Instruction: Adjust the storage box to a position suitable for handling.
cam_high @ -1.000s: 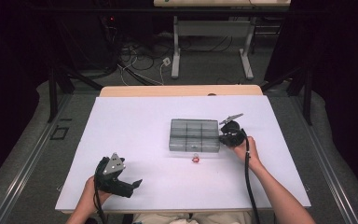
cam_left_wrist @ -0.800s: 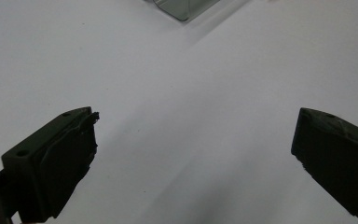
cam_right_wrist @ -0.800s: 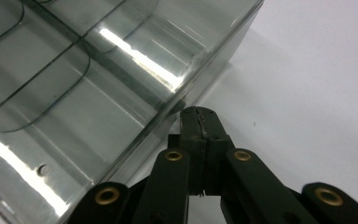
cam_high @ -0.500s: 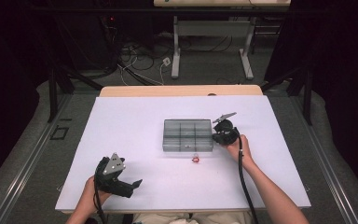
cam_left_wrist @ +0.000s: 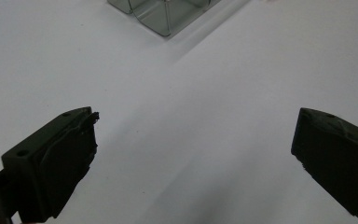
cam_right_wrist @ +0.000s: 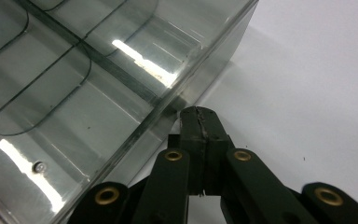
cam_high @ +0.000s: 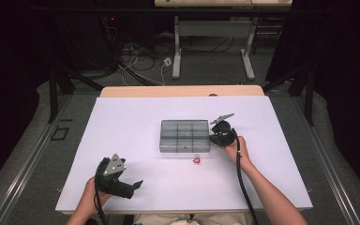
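A clear grey compartment box [cam_high: 185,136] lies in the middle of the white table [cam_high: 122,122]. My right gripper [cam_high: 212,138] is at the box's right side, shut with nothing between its jaws. In the right gripper view its closed tips [cam_right_wrist: 199,117] touch the box's [cam_right_wrist: 74,70] side wall near a corner. A tiny metal piece [cam_right_wrist: 39,165] lies in one compartment. My left gripper [cam_high: 133,186] rests near the front left of the table, open. In the left gripper view [cam_left_wrist: 196,135] its jaws stand wide apart over bare table, with the box's corner [cam_left_wrist: 163,16] far ahead.
A small red object [cam_high: 197,160] lies on the table just in front of the box. A wooden strip [cam_high: 183,91] runs along the table's far edge. Cables and desk legs [cam_high: 177,51] are on the floor beyond.
The right gripper has moved left against the box, and the box has slid a little to the left. The left gripper has stayed in place.
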`<state>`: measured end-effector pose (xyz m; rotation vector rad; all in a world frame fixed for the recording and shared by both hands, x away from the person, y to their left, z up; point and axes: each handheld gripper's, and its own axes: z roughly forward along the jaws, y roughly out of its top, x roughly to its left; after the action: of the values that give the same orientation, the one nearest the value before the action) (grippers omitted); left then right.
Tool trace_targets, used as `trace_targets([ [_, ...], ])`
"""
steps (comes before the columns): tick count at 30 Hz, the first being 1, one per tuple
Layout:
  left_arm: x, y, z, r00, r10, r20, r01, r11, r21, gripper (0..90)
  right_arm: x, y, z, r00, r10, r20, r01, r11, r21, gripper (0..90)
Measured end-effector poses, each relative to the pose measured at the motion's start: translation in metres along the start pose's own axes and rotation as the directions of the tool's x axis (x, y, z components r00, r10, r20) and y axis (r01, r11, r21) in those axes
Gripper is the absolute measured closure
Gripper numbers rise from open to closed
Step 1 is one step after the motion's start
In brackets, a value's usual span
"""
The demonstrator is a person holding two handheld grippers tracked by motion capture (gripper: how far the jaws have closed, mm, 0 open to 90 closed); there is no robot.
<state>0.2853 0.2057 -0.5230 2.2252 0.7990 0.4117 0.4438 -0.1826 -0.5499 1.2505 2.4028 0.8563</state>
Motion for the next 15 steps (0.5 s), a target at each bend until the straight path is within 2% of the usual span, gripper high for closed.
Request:
trace_targets([
  [8,0.0,0.0,-0.001,1.0,-0.002,-0.001,0.002,1.0,0.002,0.1,-0.002,0.0,-0.002,1.0,-0.007,-0.005,0.007,1.0,-0.008,87.8],
  [9,-0.001,-0.001,0.0,0.9999,-0.006,-0.01,0.006,0.9998,-0.017,0.1,-0.002,0.0,-0.003,0.9999,-0.011,0.002,0.011,1.0,-0.012,87.7],
  [14,-0.001,-0.001,0.0,0.9999,-0.005,-0.009,0.005,0.9998,-0.017,0.1,-0.003,-0.001,-0.012,1.0,-0.006,0.004,0.006,1.0,-0.021,80.2],
  [15,-0.001,-0.001,0.0,0.9999,-0.005,-0.01,0.005,0.9998,-0.017,0.1,-0.003,-0.001,-0.013,0.9999,-0.003,-0.012,0.003,1.0,-0.022,77.4],
])
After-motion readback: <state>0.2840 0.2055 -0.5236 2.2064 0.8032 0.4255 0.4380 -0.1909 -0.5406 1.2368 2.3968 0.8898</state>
